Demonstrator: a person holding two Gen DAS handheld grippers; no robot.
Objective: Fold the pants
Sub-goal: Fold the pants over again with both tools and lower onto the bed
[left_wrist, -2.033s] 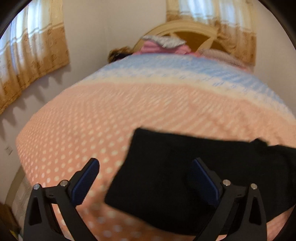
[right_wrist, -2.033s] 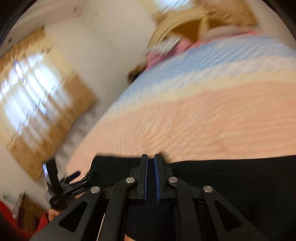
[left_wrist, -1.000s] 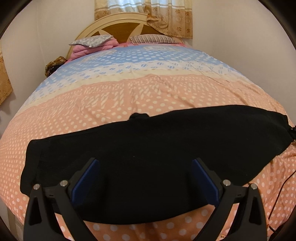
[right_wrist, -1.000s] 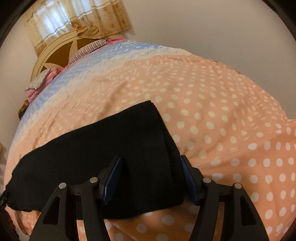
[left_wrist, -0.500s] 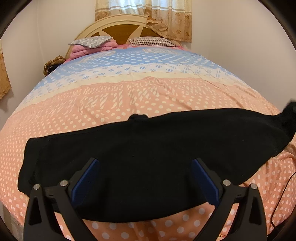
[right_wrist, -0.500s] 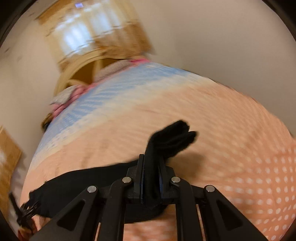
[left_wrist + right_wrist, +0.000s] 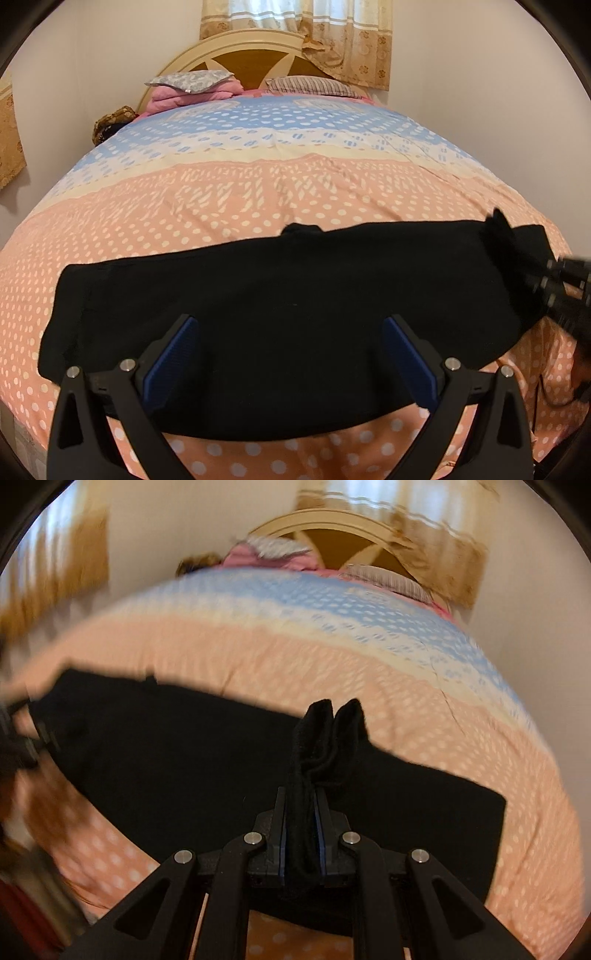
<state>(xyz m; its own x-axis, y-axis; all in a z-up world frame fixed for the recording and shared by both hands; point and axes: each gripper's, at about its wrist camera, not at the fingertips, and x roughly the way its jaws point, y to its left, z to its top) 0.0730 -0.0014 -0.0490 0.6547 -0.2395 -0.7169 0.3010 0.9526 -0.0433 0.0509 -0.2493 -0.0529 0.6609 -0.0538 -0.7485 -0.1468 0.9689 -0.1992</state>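
Note:
The black pants (image 7: 288, 295) lie flat as a long strip across the near end of the bed. My left gripper (image 7: 290, 360) is open and empty, hovering over the pants' near middle, blue pads (image 7: 168, 360) wide apart. My right gripper (image 7: 302, 825) is shut on a bunched end of the pants (image 7: 325, 738), lifting that fold above the rest of the cloth (image 7: 184, 768). In the left wrist view the right gripper (image 7: 546, 280) shows at the right edge, with the raised cloth tip (image 7: 498, 225) beside it.
The bed cover (image 7: 280, 184) is peach with white dots, then cream and blue bands farther away. Pillows (image 7: 192, 86) and a headboard (image 7: 255, 55) stand at the far end. Walls and curtains (image 7: 347, 40) surround the bed. A dark cable (image 7: 546, 391) lies at the right.
My right gripper closed on the pants' right end, lifted it, and is swinging leftward over the cloth; its view is blurred. My left gripper has stayed open and nearly still.

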